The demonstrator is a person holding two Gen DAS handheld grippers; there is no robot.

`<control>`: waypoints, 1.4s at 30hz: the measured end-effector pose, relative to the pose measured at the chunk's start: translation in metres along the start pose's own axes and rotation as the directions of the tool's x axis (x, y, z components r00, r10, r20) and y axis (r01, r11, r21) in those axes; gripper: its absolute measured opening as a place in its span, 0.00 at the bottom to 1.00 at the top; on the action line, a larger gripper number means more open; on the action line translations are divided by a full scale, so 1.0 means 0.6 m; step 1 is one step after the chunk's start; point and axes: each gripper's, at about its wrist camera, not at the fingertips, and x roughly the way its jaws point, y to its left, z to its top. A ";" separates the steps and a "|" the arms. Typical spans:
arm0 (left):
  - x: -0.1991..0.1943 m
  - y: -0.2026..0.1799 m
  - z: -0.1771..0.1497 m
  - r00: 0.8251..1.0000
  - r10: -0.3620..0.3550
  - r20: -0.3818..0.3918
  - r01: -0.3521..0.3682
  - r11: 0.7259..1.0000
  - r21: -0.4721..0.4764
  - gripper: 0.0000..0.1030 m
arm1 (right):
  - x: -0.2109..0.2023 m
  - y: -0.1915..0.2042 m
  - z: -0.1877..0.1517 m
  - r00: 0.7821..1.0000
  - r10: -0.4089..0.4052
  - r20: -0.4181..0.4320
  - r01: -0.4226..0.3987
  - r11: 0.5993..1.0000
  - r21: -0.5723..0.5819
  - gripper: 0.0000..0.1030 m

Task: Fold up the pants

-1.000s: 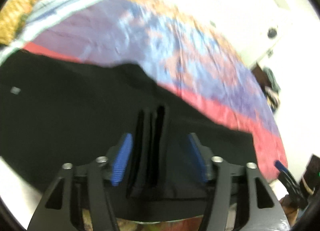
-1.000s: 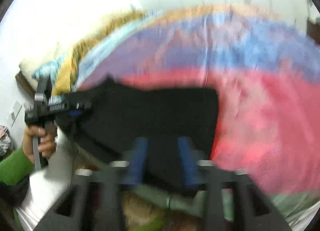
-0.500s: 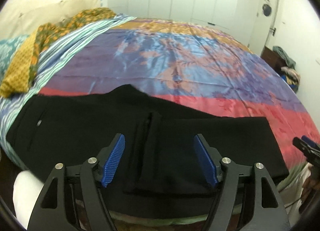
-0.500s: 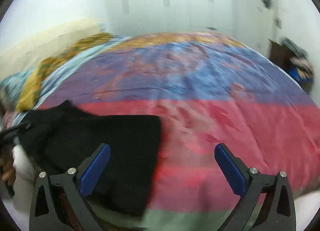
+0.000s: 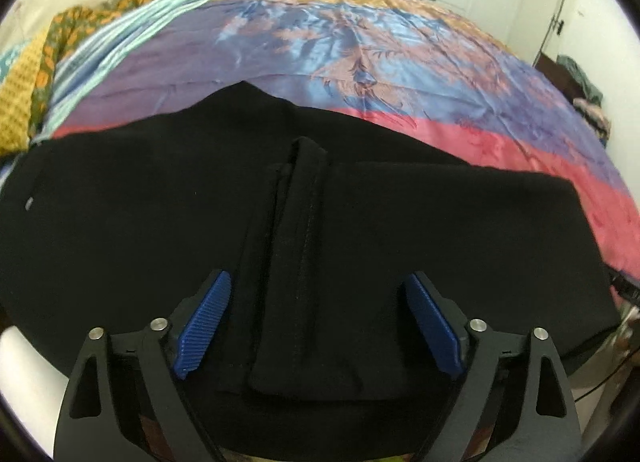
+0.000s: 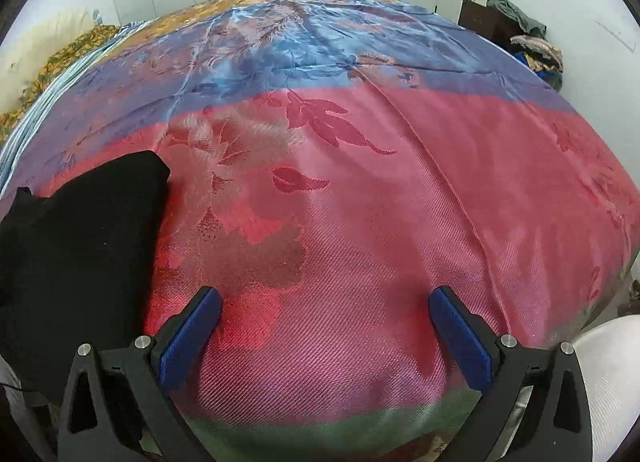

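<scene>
The black pants (image 5: 160, 230) lie folded across the near edge of the bed. A narrow folded strip of them (image 5: 296, 262) runs toward the camera between the fingers. My left gripper (image 5: 318, 322) is open just above the pants, holding nothing. In the right wrist view the pants (image 6: 76, 230) lie at the left. My right gripper (image 6: 326, 336) is open and empty over the bare red part of the bedspread, to the right of the pants.
The bed is covered by a satin bedspread (image 6: 360, 182) in red, blue and purple. A yellow-orange cloth (image 5: 28, 86) and pillow lie at the head. A dark cabinet with piled clothes (image 6: 520, 38) stands by the far wall, near white wardrobe doors.
Both grippers have opened and let go of the pants. The right gripper has swung right, away from the pants, over bare bedspread. The left has steadied over the folded pants.
</scene>
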 end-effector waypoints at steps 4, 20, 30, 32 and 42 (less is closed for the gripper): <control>0.003 -0.011 -0.008 1.000 0.021 0.005 -0.021 0.999 0.041 0.96 | -0.002 0.006 -0.007 1.000 -0.004 0.016 0.004 1.000 0.001 1.00; 0.008 -0.002 0.011 0.995 -0.026 -0.092 0.031 0.998 0.059 0.98 | -0.001 0.012 -0.006 1.000 -0.021 0.015 0.021 1.000 0.000 1.00; -0.122 0.116 0.048 0.992 -0.113 0.060 0.118 0.989 -0.083 0.99 | 0.000 0.013 -0.005 0.999 -0.033 0.005 0.033 0.999 0.011 1.00; -0.130 0.171 0.048 0.993 -0.082 0.080 0.091 0.990 -0.112 0.99 | -0.004 0.014 -0.008 0.999 -0.038 0.018 0.038 0.999 0.001 1.00; 0.041 0.398 0.135 0.987 0.121 -0.110 -0.142 0.967 -0.212 0.91 | -0.002 0.013 -0.008 0.999 -0.034 0.023 0.034 0.999 0.001 1.00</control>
